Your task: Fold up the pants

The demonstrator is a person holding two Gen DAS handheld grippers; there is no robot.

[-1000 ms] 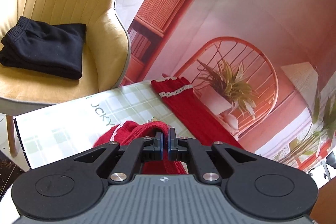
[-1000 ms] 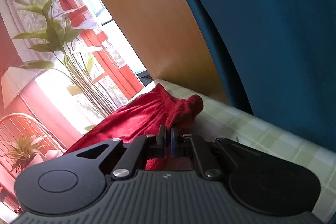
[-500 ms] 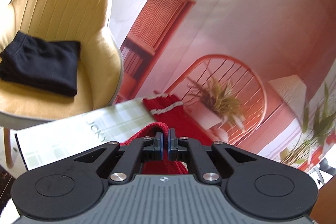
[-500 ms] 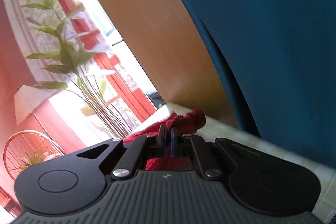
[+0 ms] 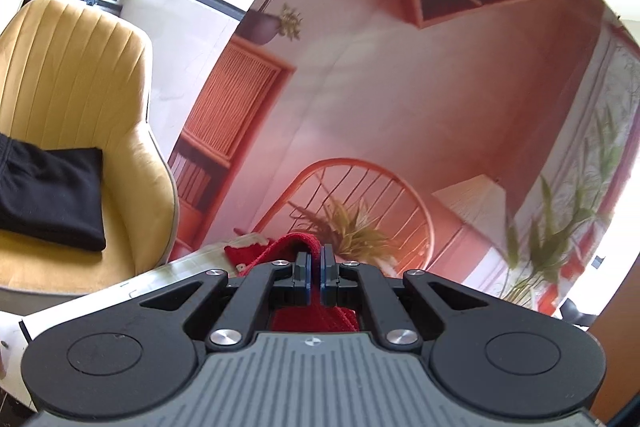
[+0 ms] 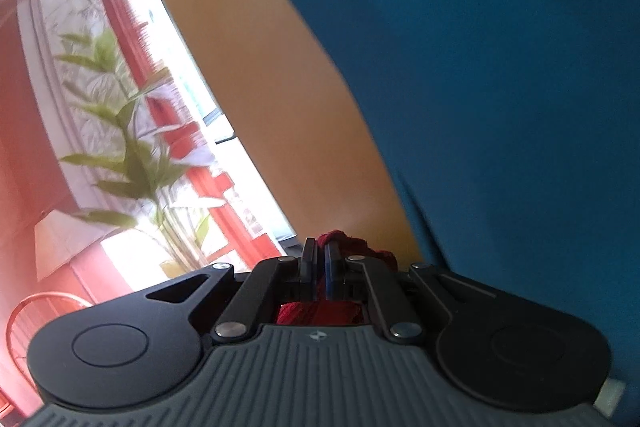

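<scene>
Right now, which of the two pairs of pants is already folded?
The black pants, lying as a neat flat stack on the yellow chair. The red pants are unfolded, pinched in the left gripper and right gripper.

The pants [image 5: 292, 247] were red, of a knitted, ribbed cloth. One part was pinched between the closed left tongs [image 5: 314, 269], arching up over their tips and hanging down beneath them. Beyond that, a stretch with a white trim lay low on the tabletop [image 5: 176, 271]. In the right wrist view the pants [image 6: 360, 249] showed as a bunched red lump, clamped in the closed right tongs [image 6: 320, 267], with more cloth hanging below.
</scene>
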